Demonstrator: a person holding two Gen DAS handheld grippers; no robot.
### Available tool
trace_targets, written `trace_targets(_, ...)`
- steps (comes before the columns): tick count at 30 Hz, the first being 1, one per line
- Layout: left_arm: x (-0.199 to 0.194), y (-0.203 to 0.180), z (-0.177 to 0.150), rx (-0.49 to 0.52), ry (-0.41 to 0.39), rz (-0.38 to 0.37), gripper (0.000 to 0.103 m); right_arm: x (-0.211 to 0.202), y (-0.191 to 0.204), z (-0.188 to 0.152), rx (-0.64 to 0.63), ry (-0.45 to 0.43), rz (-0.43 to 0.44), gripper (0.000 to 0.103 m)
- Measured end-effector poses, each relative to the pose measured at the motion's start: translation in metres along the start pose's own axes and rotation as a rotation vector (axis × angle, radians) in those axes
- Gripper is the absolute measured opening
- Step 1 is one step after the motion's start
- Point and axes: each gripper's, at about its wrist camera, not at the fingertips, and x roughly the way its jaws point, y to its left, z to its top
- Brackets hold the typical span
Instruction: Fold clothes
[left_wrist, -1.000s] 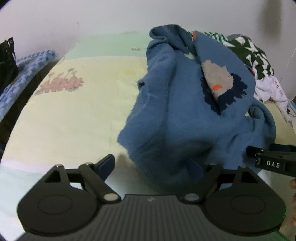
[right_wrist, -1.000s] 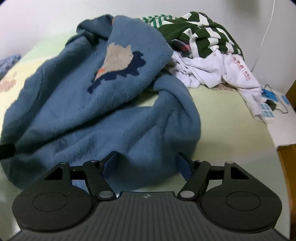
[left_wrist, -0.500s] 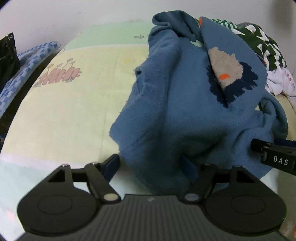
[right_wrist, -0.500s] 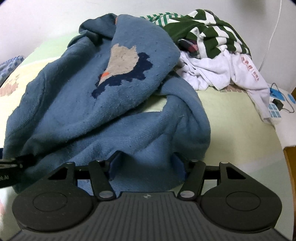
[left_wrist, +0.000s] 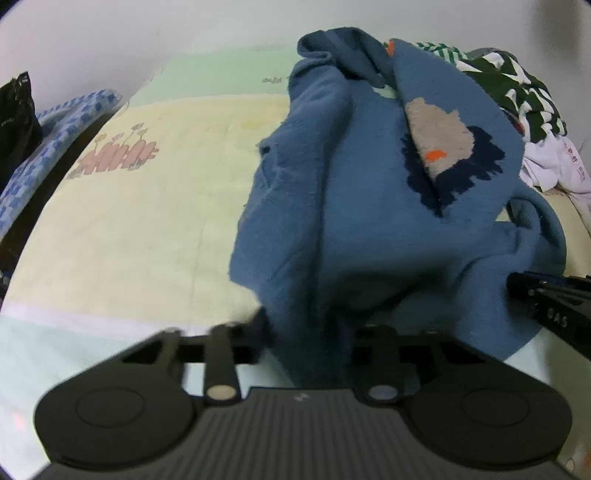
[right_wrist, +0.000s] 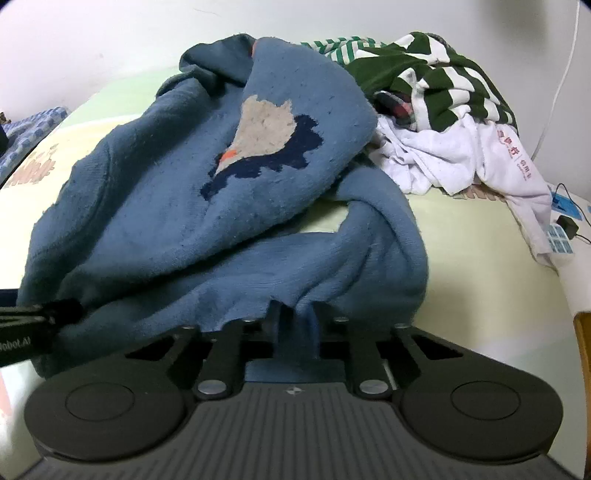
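"DAS" lettering (left_wrist: 553, 320) on right hand-held gripper (left_wrist: 517, 286); blue sweater (left_wrist: 369, 221) pinched.

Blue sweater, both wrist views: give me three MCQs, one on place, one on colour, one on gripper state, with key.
1. Where does the pile with the green-and-white striped garment lie?
A. Behind the blue sweater, on its right
B. Under the sweater's near hem
C. On the floor

2. What colour is the small patch in the sweater's motif?
A. Yellow
B. Orange
C. Pink

3. What is the right hand-held gripper doing?
A. Hanging open above the bed
B. Closed on the white garment
C. Closed on the sweater's near edge

Key: 1 A, the pile sits beyond the sweater toward the wall. 2 B, an orange spot beside the grey shape. 3 C, blue cloth is pinched between its closed jaws.
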Motion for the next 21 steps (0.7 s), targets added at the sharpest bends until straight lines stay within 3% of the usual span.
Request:
trace_targets(1, -0.001, -0.001, 0.0, 0.001, -0.004, 0.003, 0.016, -0.001, -0.003, -0.001, 0.0, -0.002, 0.007, 0.006)
trace_targets(4, -0.007, -0.005, 0.0, -0.001, -0.018, 0.013, 0.011, -0.006, -0.012, -0.002, 0.005, -0.005, 0.049, 0.005)
trace_targets(9, -0.019, -0.003, 0.001, -0.031, -0.049, 0.028, 0.01, -0.024, -0.013, -0.01, -0.084, -0.043, 0.074, 0.003)
trace_targets(15, -0.035, -0.002, -0.009, -0.065, -0.098, 0.045, 0.01, -0.022, -0.027, -0.009, -0.039, -0.032, 0.12, 0.004)
trace_targets(19, -0.042, -0.005, -0.012, -0.065, -0.107, 0.043, 0.01, -0.02, -0.024, -0.008, -0.076, -0.031, 0.122, 0.004)
trace_targets(20, -0.041, -0.005, -0.011, -0.059, -0.105, 0.046, 0.01, -0.018, -0.024, -0.007, -0.079, -0.029, 0.115, 0.005)
trace_targets(21, -0.042, -0.005, -0.011, -0.054, -0.109, 0.042, 0.01, -0.015, -0.024, -0.005, -0.068, -0.023, 0.101, 0.015)
